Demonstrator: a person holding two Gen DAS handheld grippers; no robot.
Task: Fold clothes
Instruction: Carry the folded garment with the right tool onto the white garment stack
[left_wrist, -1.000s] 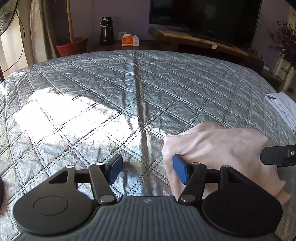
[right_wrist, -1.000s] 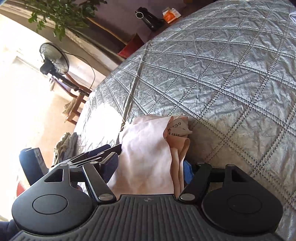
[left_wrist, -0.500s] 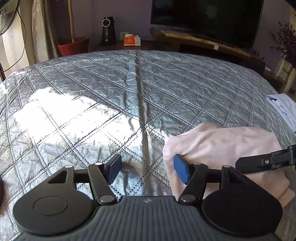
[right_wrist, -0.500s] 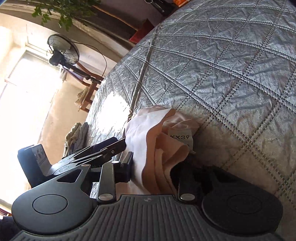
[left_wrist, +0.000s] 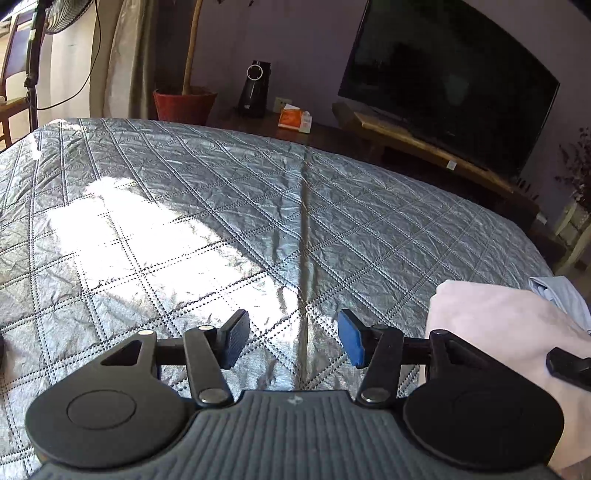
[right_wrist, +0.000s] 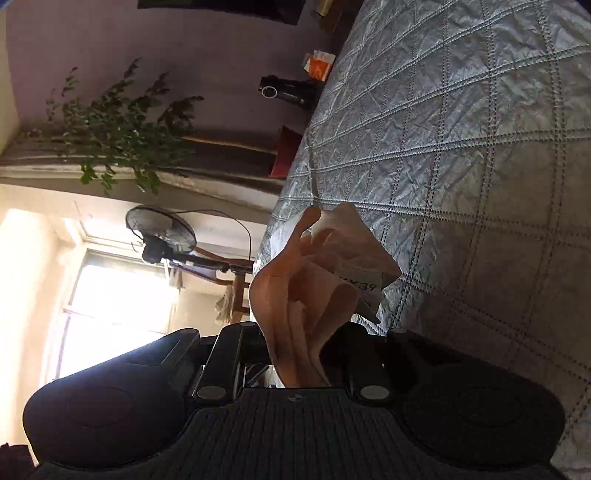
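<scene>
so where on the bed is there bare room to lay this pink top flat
The quilted bedspread lies bare ahead of the left tool, across the sunlit patch and the centre crease to the far edge. It is crowded at the right edge: the pink garment, pinched in the closing right tool, beside pale blue clothes.

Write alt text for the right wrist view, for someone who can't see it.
The right claw is closing on bunched pink cloth with a white tag, above a grey quilted bedspread. A standing fan and sunlit window are behind.
</scene>
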